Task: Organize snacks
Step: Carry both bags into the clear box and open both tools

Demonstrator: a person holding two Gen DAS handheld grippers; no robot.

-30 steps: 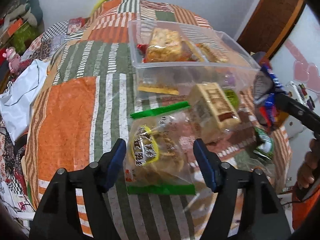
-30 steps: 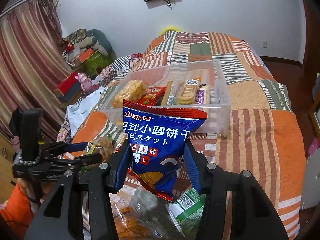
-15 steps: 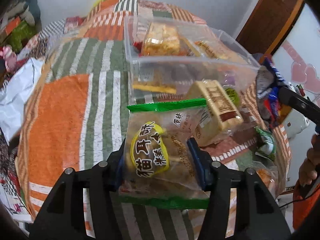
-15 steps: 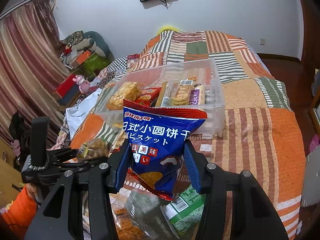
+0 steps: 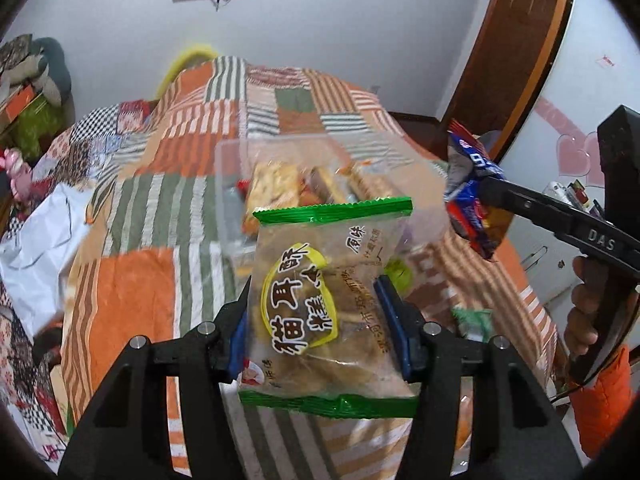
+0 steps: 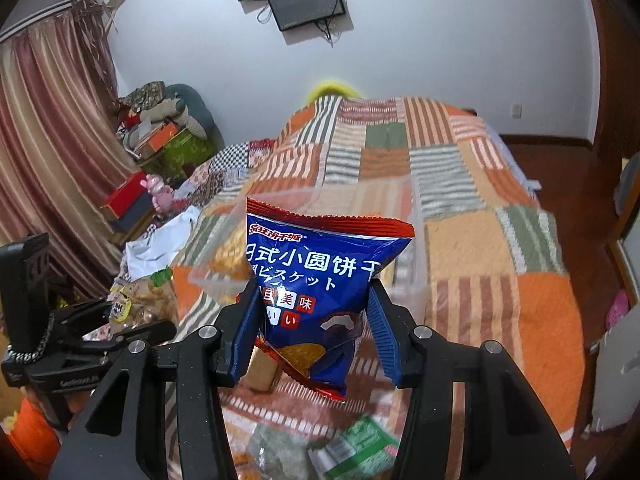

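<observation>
Bin [image 5: 230,184] contents show left only (right's blue bag [image 6: 320,280] blocks).

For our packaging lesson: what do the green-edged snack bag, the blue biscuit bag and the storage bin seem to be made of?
Green-edged snack bag: clear glossy plastic film; the pastries show through.
Blue biscuit bag: opaque printed film, probably foil-lined; it looks shiny, with a crimped top.
Storage bin: rigid transparent plastic; snacks visible through its walls.
</observation>
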